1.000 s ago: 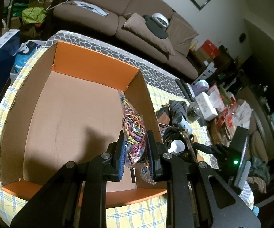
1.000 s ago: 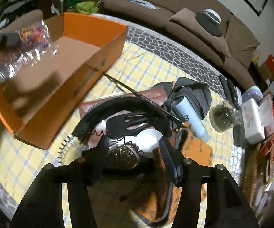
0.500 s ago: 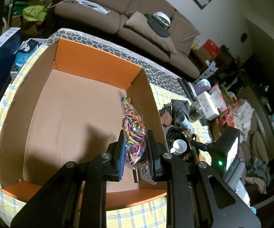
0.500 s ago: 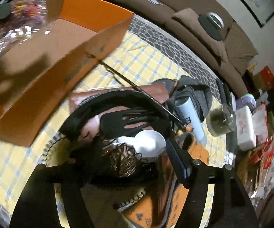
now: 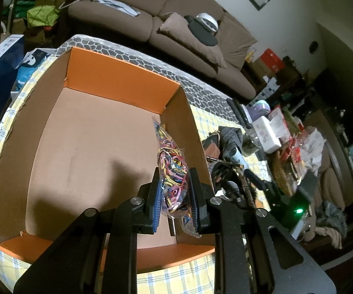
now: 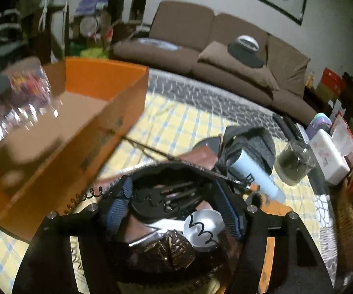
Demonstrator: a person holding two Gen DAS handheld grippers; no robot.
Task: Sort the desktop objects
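While both grippers are up over the tabletop, this is how things stand:

Left gripper (image 5: 174, 196): its fingers are clenched on a clear bag of rubber bands (image 5: 172, 171), which sticks up and forward between them.
Bag of rubber bands: held above the inside of the orange cardboard box (image 5: 117, 83), close by the box's right wall; in the right wrist view it shows as a blur at the left edge (image 6: 27, 90).
Orange cardboard box: open at the top, bare brown floor inside, sitting on the left part of the tabletop (image 5: 215, 127) on a yellow checked cloth.
Right gripper (image 6: 174, 205): its fingers are spread wide, grasping nothing, one on each side of a heap of small things.
Heap under the right gripper: a black hair clip (image 6: 161, 198) lies between the fingers, a white round cap (image 6: 204, 227) just in front of it, a brown claw clip (image 6: 174, 247) nearest the camera, and a thin black coiled cord (image 6: 83, 196) trailing off to the left. Whether the fingers touch any of these I cannot tell.
Pale blue tube (image 6: 257, 174): lying slantwise beside a dark grey cloth (image 6: 262, 144), right of the heap.
Glass jar (image 6: 294, 164): standing further right, towards the right edge of the tabletop, near a white box (image 6: 328, 154).
Brown sofa (image 6: 225, 49): behind the far edge of the tabletop, along the wall.
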